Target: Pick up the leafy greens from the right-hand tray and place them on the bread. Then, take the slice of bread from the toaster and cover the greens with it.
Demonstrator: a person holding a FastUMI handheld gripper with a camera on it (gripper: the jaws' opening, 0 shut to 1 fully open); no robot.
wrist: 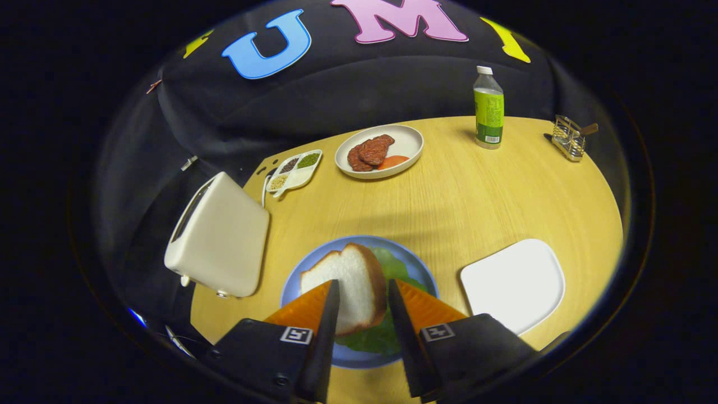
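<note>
Nearby, toaster (219,238) left, white tray (513,283) right, gripper (362,289) jaws flanking bread slice (350,286).

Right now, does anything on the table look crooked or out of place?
The bread slice lies off-centre on the leafy greens on the blue plate, between the open gripper fingers. Green shows beside it.

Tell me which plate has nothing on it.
The white square plate, beside the blue plate. The blue one holds bread and greens; the round white one holds meat.
</note>
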